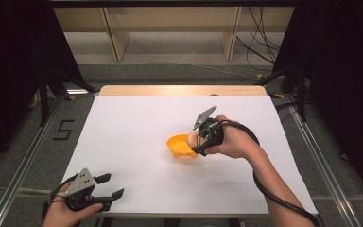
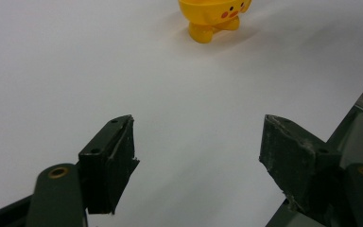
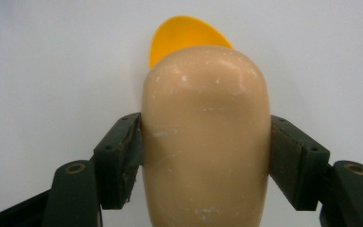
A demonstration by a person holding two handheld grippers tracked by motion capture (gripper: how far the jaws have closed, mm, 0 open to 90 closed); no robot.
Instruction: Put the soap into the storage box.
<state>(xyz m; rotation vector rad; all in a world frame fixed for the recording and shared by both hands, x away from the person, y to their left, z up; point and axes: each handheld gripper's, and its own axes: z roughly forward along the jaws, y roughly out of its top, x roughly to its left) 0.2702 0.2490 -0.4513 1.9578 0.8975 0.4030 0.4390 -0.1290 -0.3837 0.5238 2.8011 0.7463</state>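
Beige and smooth, the egg-shaped piece (image 3: 206, 142) sits clamped between my right gripper's (image 1: 199, 142) fingers (image 3: 118, 158), one pad pressed on each flank, and I hold it just above the rim of the yellow cup (image 1: 181, 146), which stands near the middle of the white surface (image 1: 132, 127). My left gripper (image 1: 112, 186) rests at the near left corner of that surface, well apart from the cup, its fingers (image 2: 111, 161) spread wide with nothing between them.
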